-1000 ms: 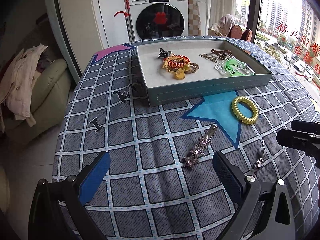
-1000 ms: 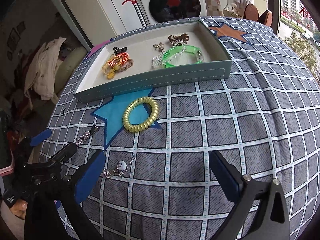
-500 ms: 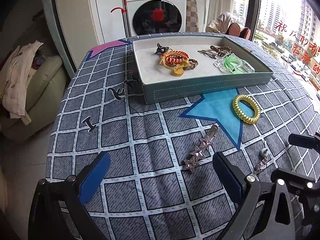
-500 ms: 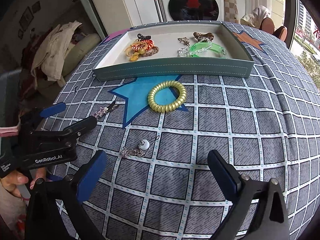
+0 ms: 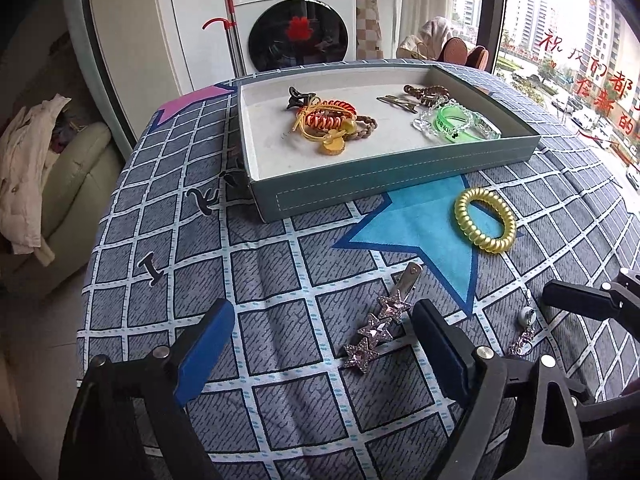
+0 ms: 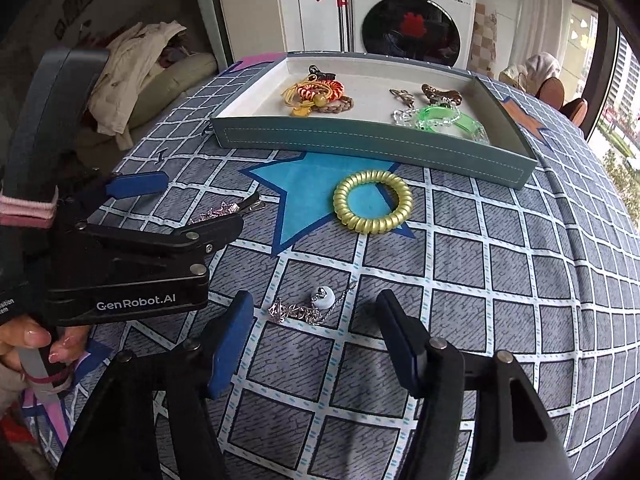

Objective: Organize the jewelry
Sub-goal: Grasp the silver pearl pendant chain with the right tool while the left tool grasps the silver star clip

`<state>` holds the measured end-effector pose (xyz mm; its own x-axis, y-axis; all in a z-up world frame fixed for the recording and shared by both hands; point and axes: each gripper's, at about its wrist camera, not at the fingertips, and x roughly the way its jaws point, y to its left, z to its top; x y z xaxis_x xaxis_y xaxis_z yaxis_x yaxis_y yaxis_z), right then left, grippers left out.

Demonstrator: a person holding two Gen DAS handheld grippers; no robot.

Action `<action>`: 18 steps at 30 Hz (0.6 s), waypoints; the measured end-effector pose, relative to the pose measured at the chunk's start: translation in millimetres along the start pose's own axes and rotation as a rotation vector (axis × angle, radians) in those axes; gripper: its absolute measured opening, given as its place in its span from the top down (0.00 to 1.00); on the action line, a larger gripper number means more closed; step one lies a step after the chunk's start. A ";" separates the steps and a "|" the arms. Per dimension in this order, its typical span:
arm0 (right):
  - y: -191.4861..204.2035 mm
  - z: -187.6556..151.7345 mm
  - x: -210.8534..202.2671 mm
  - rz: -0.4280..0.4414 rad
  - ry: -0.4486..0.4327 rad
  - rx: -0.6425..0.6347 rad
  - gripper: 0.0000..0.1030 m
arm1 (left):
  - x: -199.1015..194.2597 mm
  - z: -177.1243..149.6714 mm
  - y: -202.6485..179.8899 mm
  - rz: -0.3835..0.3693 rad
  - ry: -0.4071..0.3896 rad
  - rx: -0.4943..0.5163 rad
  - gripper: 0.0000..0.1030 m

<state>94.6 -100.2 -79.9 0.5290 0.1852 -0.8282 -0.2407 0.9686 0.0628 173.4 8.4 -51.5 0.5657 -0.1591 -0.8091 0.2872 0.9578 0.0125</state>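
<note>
Right tool (image 6: 316,344) closing, nearer pearl earring (image 6: 316,306)

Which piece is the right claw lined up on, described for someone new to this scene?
Start at the teal tray on the checked cloth, then come forward past the yellow coil hair tie. Just ahead of the right claw, whose jaws have just been closing, lies the silver chain earring; unlike the star hair clip nearby, it has a white bead.
</note>
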 end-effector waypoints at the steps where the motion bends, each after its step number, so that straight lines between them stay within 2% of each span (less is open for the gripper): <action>1: 2.3 -0.3 -0.1 -0.011 -0.004 -0.011 0.48 | -0.4 -0.5 -0.4 -0.008 -0.001 0.001 0.03; 3: 4.4 -0.1 -0.4 -0.009 -0.009 -0.020 0.58 | -1.2 -0.4 -2.6 -0.014 -0.003 0.011 0.07; 5: 5.3 0.2 -0.7 -0.009 -0.011 -0.023 0.63 | -2.5 -0.1 -5.2 -0.033 -0.004 0.017 0.18; 7: 5.7 0.1 -1.3 -0.009 -0.011 -0.021 0.65 | -3.6 0.6 -8.9 -0.038 0.000 0.026 0.22; 9: 5.2 -0.1 -1.9 -0.008 -0.011 -0.017 0.74 | -4.3 1.2 -12.2 -0.050 0.003 0.035 0.29; 13: 2.2 -0.2 -2.9 -0.001 -0.008 0.004 0.79 | -6.3 1.4 -16.5 -0.067 0.010 0.047 0.43; 14: 1.4 -0.3 -3.3 -0.005 -0.008 0.010 0.87 | -6.0 1.8 -18.1 -0.075 0.012 0.051 0.48; 15: 0.0 -0.3 -3.6 -0.005 -0.007 0.017 0.87 | -6.5 1.9 -18.4 -0.077 0.014 0.053 0.49; 17: -3.6 -0.6 -4.2 0.010 -0.006 0.039 0.87 | -7.7 1.5 -20.4 -0.083 0.016 0.058 0.61; 18: -5.2 -0.9 -4.8 0.012 -0.006 0.048 0.87 | -7.7 1.6 -20.8 -0.081 0.016 0.059 0.63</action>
<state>92.5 -106.3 -76.7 0.5309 0.1979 -0.8240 -0.2078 0.9731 0.0998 164.3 -10.7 -44.7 0.5266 -0.2310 -0.8181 0.3770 0.9260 -0.0188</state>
